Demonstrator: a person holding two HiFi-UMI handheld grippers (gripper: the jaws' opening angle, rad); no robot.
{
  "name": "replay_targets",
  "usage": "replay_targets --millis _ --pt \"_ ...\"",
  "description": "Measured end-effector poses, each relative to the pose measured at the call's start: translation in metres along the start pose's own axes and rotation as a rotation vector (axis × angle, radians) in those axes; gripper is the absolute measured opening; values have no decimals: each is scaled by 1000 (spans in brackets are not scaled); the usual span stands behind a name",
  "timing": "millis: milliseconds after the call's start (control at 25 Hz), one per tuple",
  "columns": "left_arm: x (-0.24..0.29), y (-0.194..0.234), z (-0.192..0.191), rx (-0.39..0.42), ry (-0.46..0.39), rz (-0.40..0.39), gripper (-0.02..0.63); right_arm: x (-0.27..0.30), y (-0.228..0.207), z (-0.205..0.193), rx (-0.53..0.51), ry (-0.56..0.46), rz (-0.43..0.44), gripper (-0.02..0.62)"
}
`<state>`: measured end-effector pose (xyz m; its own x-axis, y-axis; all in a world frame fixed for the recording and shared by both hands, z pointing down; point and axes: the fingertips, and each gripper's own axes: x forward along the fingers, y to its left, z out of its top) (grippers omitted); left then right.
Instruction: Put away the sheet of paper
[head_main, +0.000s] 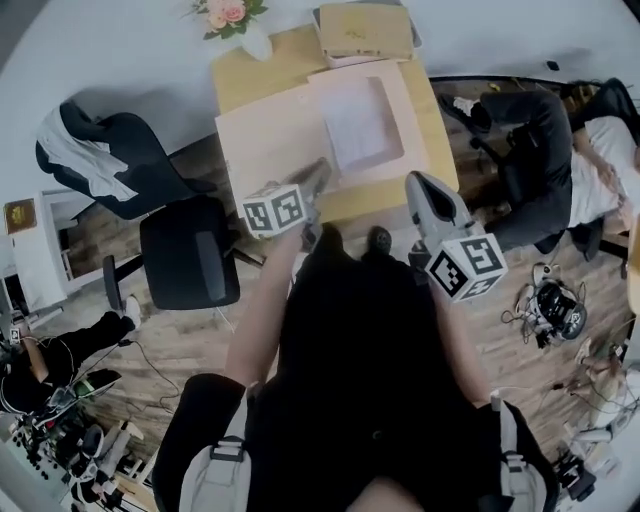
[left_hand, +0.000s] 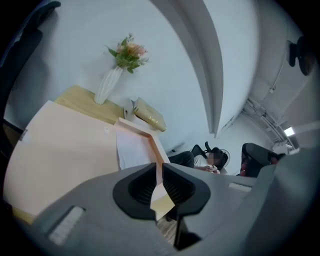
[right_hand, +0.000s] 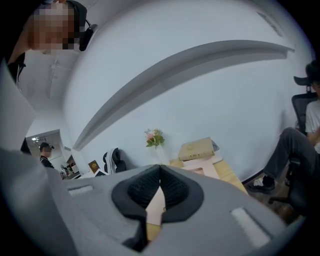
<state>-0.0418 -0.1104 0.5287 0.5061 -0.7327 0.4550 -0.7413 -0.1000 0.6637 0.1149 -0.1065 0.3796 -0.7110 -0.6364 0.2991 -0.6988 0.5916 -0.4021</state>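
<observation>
- The left claw (left_hand: 159, 175) is pinched nearly shut on a thin pink edge of the pink case (head_main: 270, 140). The strip runs up between its pads.
- The right claw (right_hand: 160, 172) is closed tip to tip and seems to hold nothing. The pink showing in the gap below its tips looks to lie behind it.
- The sheet of paper (left_hand: 132, 150) lies flat in the case's framed half, just ahead of the left claw and a little to its left. It is ahead of the right claw and farther off.
- Risk: the grip is on a narrow edge only, so a pull off-line could let it slip out and the panel would drop.
- Risk: a closing panel could catch or crease the sheet if it lies crooked.
- Risk: nothing steadies the case, so it could slide across the tabletop (head_main: 245, 75) towards the vase of flowers (head_main: 235, 20) beyond.
- Hard to tell: how the broad pink panel joins the frame, and whether it lies flat or is raised.
- In the head view the marker cubes and the person's body cover the tabletop's near edge.
</observation>
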Motion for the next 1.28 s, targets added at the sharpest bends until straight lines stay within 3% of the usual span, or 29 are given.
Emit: replay_targets --millis 560,760,1280 --pt "-75 -85 -20 94 -269 146 28 -47 -3 -13 -44 28 185 2" --pt "-94 -114 -24 71 -352 130 21 -61 -3 -11 -65 13 225 2" --pt "-101 -156 -11 133 -448 78 11 -81 33 -14 -287 20 320 2"
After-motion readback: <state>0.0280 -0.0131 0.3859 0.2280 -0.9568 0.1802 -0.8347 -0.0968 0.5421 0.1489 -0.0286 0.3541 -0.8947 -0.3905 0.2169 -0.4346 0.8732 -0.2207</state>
